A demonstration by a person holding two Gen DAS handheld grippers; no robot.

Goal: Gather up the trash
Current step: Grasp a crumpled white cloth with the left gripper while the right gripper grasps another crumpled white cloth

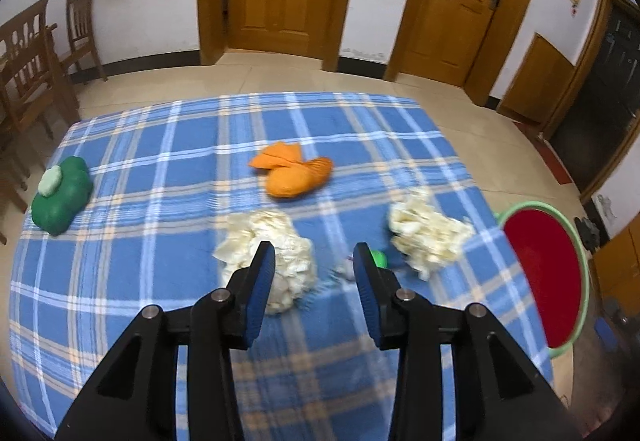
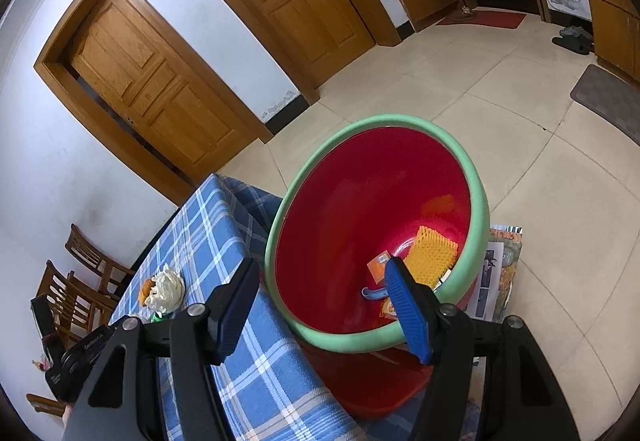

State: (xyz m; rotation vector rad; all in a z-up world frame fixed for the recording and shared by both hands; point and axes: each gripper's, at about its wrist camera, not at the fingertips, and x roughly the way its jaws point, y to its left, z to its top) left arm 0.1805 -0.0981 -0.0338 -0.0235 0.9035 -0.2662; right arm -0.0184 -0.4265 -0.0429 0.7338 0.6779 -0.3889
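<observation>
Left wrist: two paper wads [image 1: 272,257], seemingly one orange peel [image 1: 294,171].

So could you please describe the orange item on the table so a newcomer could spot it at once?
Start at the blue plaid tablecloth. Near its middle, beyond the two crumpled white paper wads, lies the orange peel. It is the only orange thing there; the other outlier is green, at the cloth's left edge.

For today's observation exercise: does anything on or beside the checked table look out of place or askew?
Yes. Two crumpled white paper wads and a crushed orange wrapper lie loose on the blue checked cloth. Beside the table, the red bin with a green rim looks tilted rather than upright, its mouth leaning towards the table edge.
</observation>
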